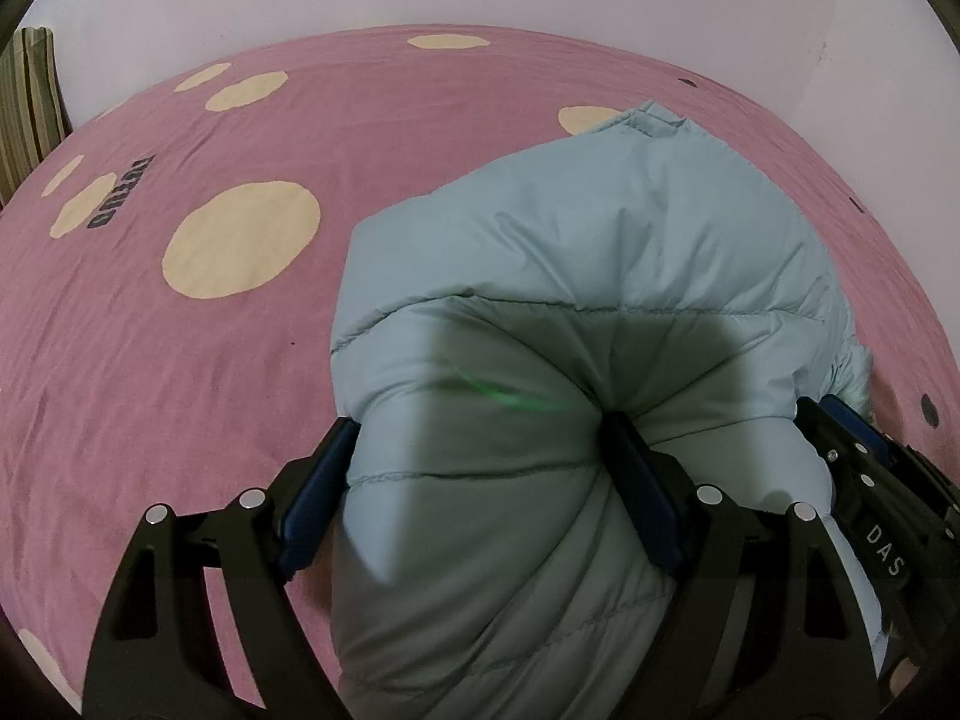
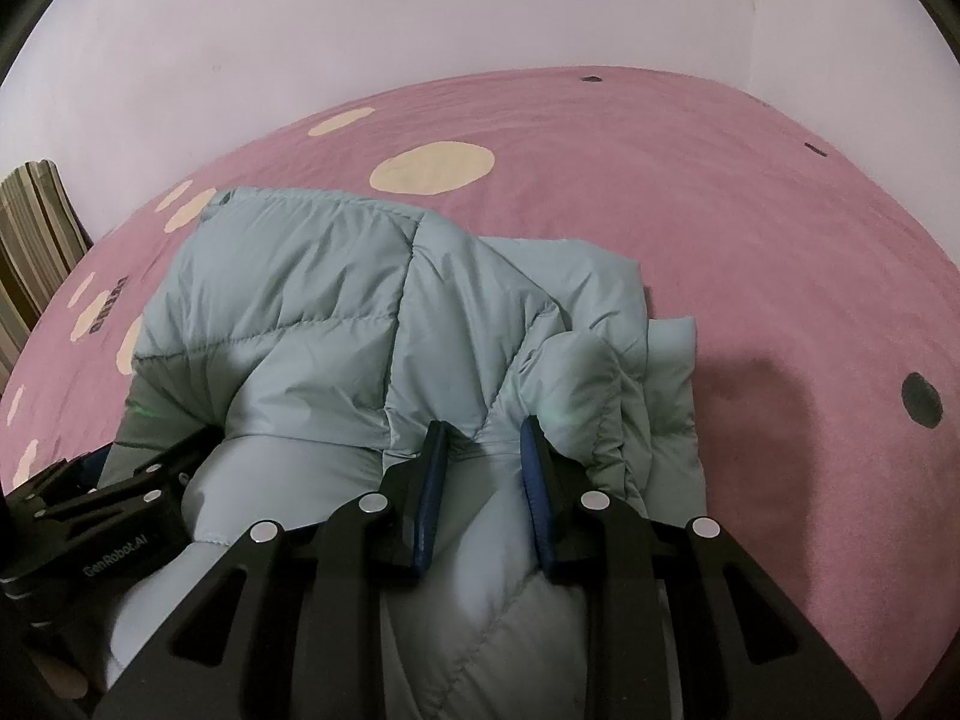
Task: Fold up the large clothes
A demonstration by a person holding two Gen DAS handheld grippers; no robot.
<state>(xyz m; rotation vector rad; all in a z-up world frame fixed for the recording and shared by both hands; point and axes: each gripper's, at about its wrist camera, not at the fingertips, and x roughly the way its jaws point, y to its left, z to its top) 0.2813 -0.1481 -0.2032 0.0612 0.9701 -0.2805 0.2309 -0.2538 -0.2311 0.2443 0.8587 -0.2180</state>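
A pale blue quilted puffer jacket (image 1: 588, 252) lies bunched on the pink bed; it also shows in the right wrist view (image 2: 336, 300). My left gripper (image 1: 480, 444) has its jaws set wide around a thick puffed fold of the jacket, which fills the gap and bulges between the blue pads (image 1: 318, 492). My right gripper (image 2: 483, 438) is shut on a thinner bunch of the jacket near its right side. The right gripper also shows at the right edge of the left wrist view (image 1: 864, 468), and the left gripper shows at the lower left of the right wrist view (image 2: 120, 498).
The bed has a pink sheet (image 1: 180, 372) with cream spots and small dark dots. A white wall (image 2: 420, 18) runs behind the bed. A striped pillow or cushion (image 1: 27, 102) stands at the far left edge.
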